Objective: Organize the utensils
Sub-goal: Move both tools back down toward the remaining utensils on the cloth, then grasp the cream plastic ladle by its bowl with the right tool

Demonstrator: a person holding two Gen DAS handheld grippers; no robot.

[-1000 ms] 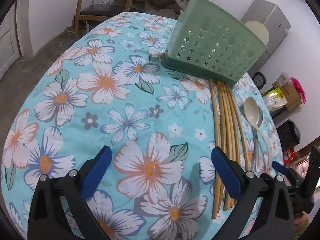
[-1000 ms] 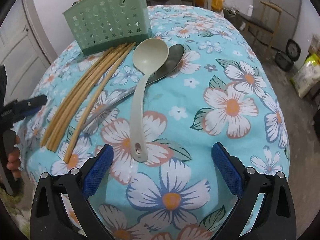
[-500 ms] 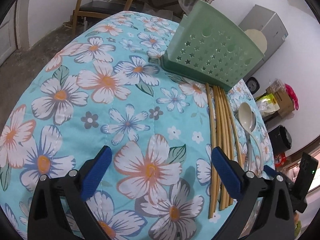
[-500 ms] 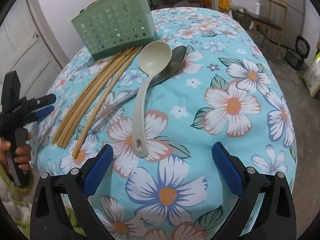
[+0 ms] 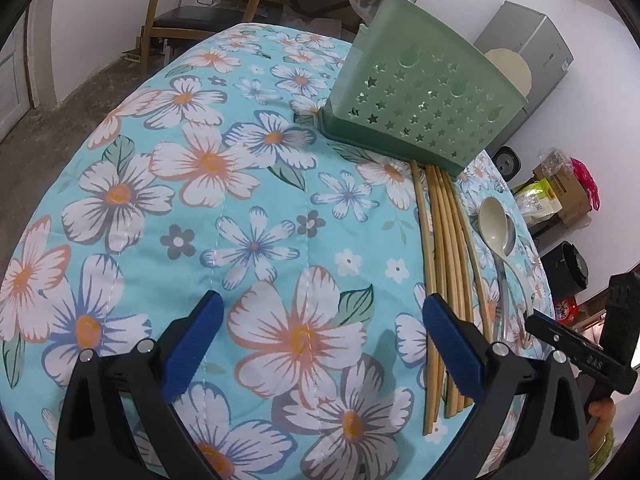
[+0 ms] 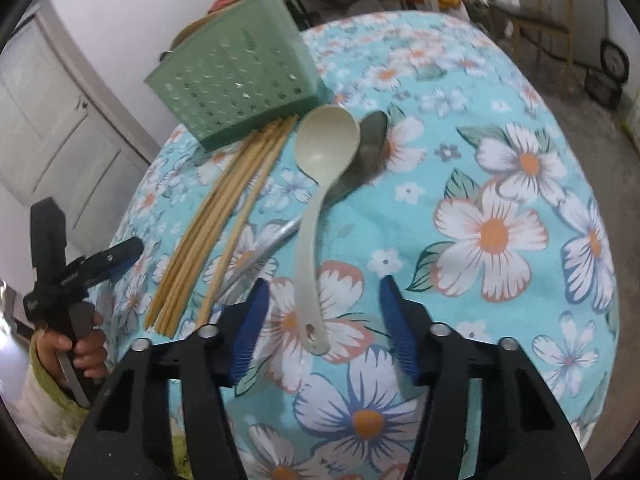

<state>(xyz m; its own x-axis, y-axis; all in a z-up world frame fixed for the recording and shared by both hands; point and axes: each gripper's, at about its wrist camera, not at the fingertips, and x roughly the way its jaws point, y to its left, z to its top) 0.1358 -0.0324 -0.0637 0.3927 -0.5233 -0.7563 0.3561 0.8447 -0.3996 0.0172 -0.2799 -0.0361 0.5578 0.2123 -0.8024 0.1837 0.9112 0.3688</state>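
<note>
The right gripper [image 6: 320, 320] has its blue-padded jaws apart, straddling the hole end of the pale plastic ladle [image 6: 320, 184], one pad on either side and neither clearly touching it. The ladle lies on the flowered tablecloth [image 6: 500, 240] near the table's front edge, its bowl resting on the bowl of a metal spoon [image 6: 370, 148] whose handle crosses beneath it. Just beside them lies a bundle of bamboo chopsticks [image 6: 224, 216], tips against the foot of the green perforated utensil holder [image 6: 236, 80] at the far edge.

The left gripper [image 5: 320, 336] hangs open over bare cloth, its right pad over the chopsticks' [image 5: 444, 272] near ends, with the holder [image 5: 424, 100] beyond.

Likely risks: the thin, slick ladle handle could pivot or slip if pinched so near its end, and lifting it may drag the spoon beneath. The soft cloth could bunch under the pads.
</note>
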